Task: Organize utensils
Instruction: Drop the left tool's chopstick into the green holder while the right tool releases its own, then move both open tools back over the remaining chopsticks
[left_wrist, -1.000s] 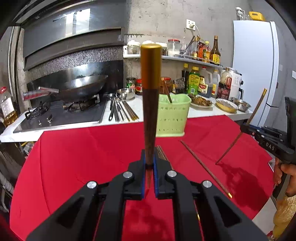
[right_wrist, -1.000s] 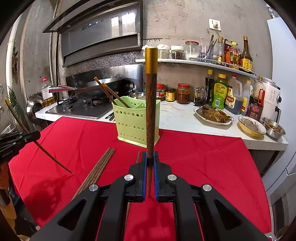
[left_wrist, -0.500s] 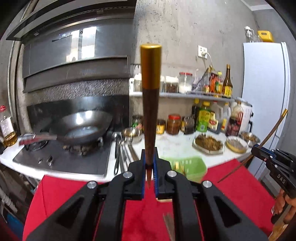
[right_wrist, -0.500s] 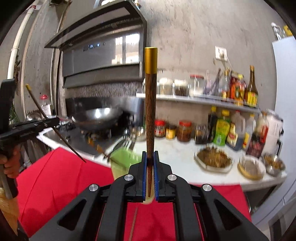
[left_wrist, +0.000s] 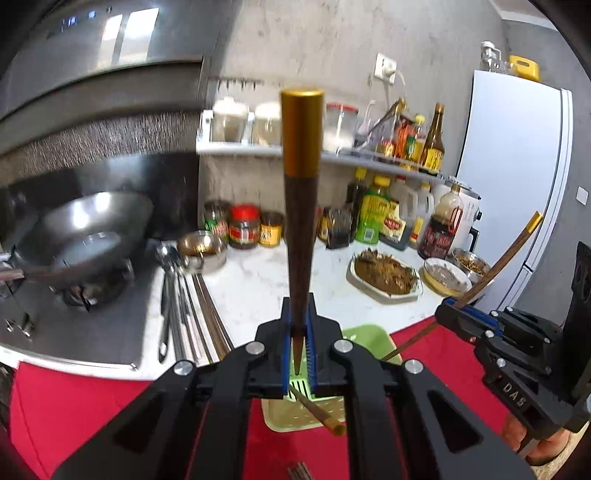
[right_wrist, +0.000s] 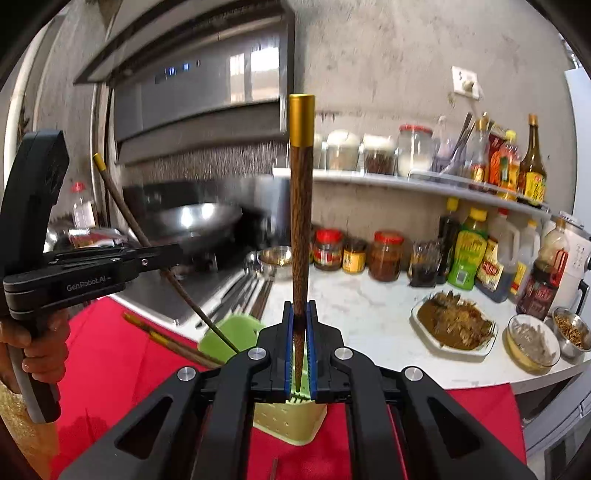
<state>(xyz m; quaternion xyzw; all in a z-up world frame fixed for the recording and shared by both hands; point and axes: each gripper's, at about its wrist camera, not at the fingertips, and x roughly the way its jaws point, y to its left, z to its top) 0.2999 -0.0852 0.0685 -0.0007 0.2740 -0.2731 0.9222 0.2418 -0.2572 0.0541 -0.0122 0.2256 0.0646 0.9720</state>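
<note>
The left gripper (left_wrist: 298, 354) is clenched on 1 dark wooden chopstick with a gold cap (left_wrist: 300, 206), which stands upright between the blue pads (left_wrist: 283, 354). The chopstick's tip hangs directly above the green utensil basket (left_wrist: 364, 334), which serves as the landmark. The right gripper (right_wrist: 299, 354) is likewise clamped on a second gold-capped chopstick (right_wrist: 301, 206), its tip also above the basket (right_wrist: 232, 332). In the left wrist view the right gripper (left_wrist: 448, 314) appears to the right of the basket, with its chopstick (left_wrist: 495, 271) slanting up and away. In the right wrist view the left gripper (right_wrist: 173, 254) appears to the left of the basket, its chopstick (right_wrist: 127, 218) slanting down with the tip at the basket's rim, and a hand (right_wrist: 33, 354) grips its handle. 2 more chopsticks (right_wrist: 162, 339) rest in the basket, leaning out to its left. The basket stands on a red tablecloth (right_wrist: 110, 354). Behind the basket runs a white counter (left_wrist: 255, 284) bearing metal utensils (left_wrist: 177, 295), jars (right_wrist: 384, 254), bottles (right_wrist: 465, 258) and a plate of food (right_wrist: 454, 325). Behind and left of the basket, a wok (left_wrist: 77, 236) sits on the stove.
</note>
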